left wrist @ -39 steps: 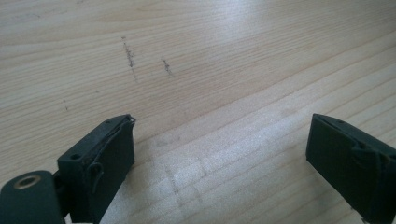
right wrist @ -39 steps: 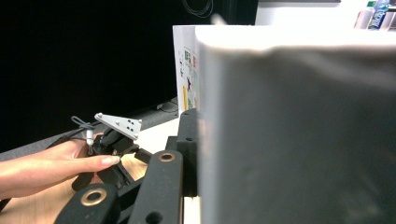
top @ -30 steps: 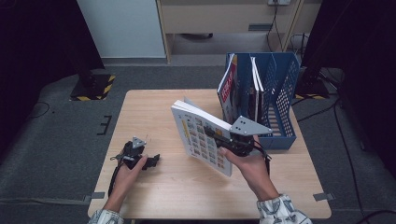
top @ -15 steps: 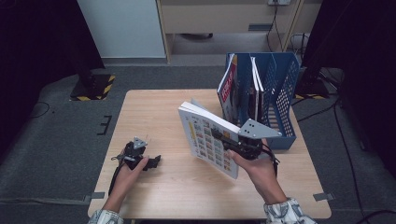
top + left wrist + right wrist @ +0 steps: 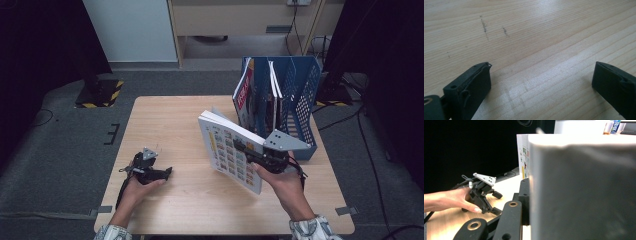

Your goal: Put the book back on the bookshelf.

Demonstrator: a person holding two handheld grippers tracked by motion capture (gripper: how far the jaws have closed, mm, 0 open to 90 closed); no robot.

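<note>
Your right tongs [image 5: 240, 146] pinch the book [image 5: 227, 152], lifted upright, not yet in the rack [image 5: 300, 100], w/ others filed. Left tongs [image 5: 167, 172] spread, idle on surface [image 5: 170, 120].

Both grippers are black, each topped by a grey three-cornered plate dotted with small holes. The left gripper [image 5: 159, 174] has two blocky black jaws and a dark cable trailing back. The right gripper [image 5: 242, 148] has brass-ringed screw holes along its arm. Patterned light sleeve cuffs [image 5: 312, 229] cover both wrists.
</note>
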